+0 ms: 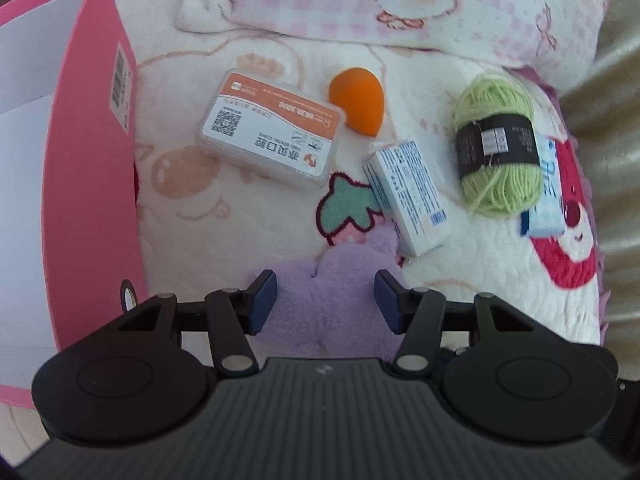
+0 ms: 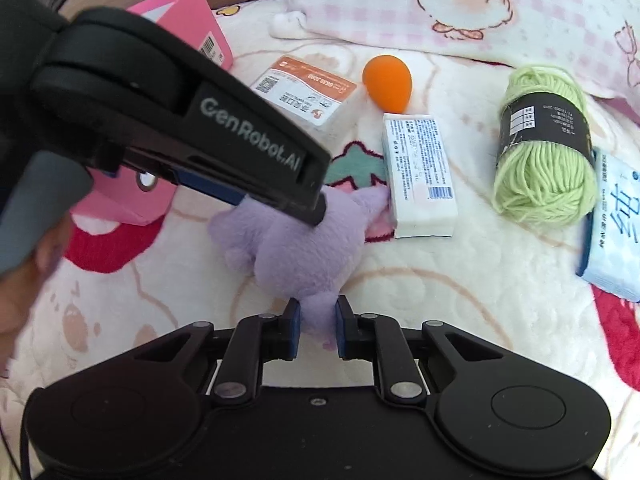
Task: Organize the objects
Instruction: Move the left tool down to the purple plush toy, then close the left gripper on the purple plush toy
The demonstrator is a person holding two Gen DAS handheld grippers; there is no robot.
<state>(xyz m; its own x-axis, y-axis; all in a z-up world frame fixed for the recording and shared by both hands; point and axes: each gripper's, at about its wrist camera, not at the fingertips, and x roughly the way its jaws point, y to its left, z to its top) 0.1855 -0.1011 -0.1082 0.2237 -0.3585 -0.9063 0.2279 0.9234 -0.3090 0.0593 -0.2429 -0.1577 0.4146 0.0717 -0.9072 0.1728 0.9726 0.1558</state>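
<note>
— Purple plush toy (image 2: pixel 296 248) lies low in the middle of the quilted blanket (image 2: pixel 440 304), and the right gripper (image 2: pixel 317 330) has its fingers pinched tight on a nub of that fur.

— And the left gripper (image 1: pixel 326 300)?

— It hangs over the far side of the same toy with its fingers partly apart. From its own camera nothing sits between the blue pads (image 1: pixel 262 304), only purple fur below. Seen from the right wrist, its tip seems to brush the plush, but I cannot tell if it truly touches.

— Where is the pink paper bag (image 1: pixel 92 184)?

— Standing at the left edge of the blanket, mouth open, just beside the left gripper.

— What else is on the bed?

— An orange-and-white plastic case (image 1: pixel 272 128) near the bag, with an orange makeup sponge (image 1: pixel 358 100) touching its far corner. A white medicine box (image 2: pixel 418 176) lies right of the toy, its near end against the plush. Further right sits a ball of green yarn (image 2: pixel 544 148) with a dark band, resting against a blue tissue pack (image 2: pixel 614 236). A pink checked pillow (image 2: pixel 480 8) lies along the back.
</note>
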